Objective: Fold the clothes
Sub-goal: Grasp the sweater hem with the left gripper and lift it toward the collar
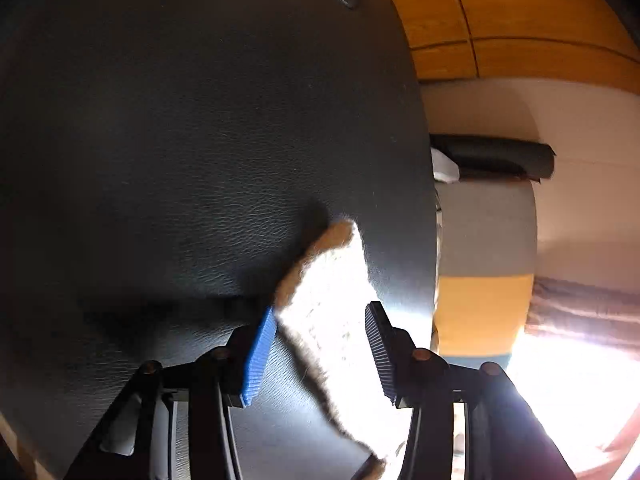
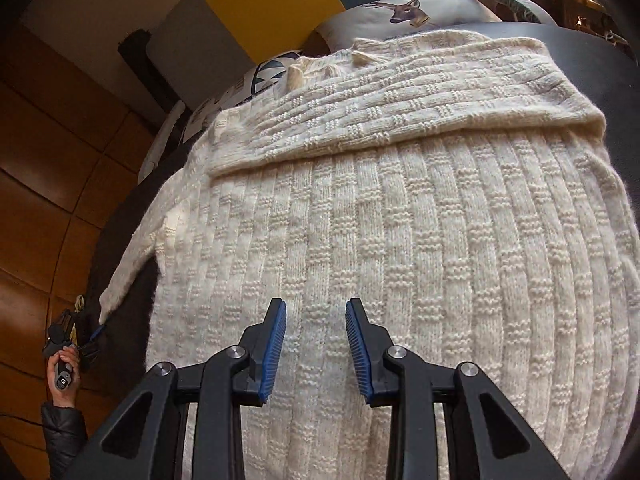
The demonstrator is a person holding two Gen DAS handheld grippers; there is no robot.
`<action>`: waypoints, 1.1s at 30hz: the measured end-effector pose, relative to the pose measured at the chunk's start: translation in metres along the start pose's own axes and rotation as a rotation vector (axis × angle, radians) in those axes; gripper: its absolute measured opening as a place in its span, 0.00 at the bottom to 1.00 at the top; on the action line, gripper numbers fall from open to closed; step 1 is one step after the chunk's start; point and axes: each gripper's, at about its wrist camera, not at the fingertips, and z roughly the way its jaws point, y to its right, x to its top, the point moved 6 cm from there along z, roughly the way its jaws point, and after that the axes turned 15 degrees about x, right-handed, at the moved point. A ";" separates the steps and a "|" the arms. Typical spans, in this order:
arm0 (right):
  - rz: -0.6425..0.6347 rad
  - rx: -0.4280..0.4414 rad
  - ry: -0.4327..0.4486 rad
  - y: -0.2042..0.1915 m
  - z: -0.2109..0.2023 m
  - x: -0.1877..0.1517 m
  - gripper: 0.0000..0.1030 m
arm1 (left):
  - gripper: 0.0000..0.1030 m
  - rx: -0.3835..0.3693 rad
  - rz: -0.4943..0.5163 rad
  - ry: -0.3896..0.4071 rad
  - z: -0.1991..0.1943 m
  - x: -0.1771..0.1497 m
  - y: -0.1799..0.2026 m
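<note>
Sweater [image 2: 400, 240]: one, cream knit, flat on black worktop [image 1: 180, 140], one sleeve folded across far part. Right hand-held gripper [image 2: 316, 352] released, above near hem. Left hand-held gripper [image 1: 320, 356] released, sleeve cuff between jaws.

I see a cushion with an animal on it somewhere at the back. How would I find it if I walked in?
Start at the dark table with the cream knitted sweater spread over it. Just past the sweater's far edge, a pale grey cushion rests against a seat. It alone bears a brown stag's head with antlers; the cushion beside it has a blue geometric print.
</note>
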 end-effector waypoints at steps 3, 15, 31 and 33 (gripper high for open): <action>-0.013 -0.024 -0.004 0.001 -0.002 -0.003 0.30 | 0.37 0.044 0.016 0.040 0.002 -0.002 0.007; 0.045 -0.009 0.012 0.023 -0.011 -0.003 0.30 | 0.06 -0.103 0.104 -0.025 -0.002 -0.066 0.104; 0.095 -0.026 0.086 0.068 -0.053 0.001 0.30 | 0.06 -0.127 0.644 -0.281 0.068 -0.346 0.283; 0.098 -0.028 0.090 0.072 -0.056 0.001 0.30 | 0.06 -0.098 0.704 -0.296 0.076 -0.380 0.284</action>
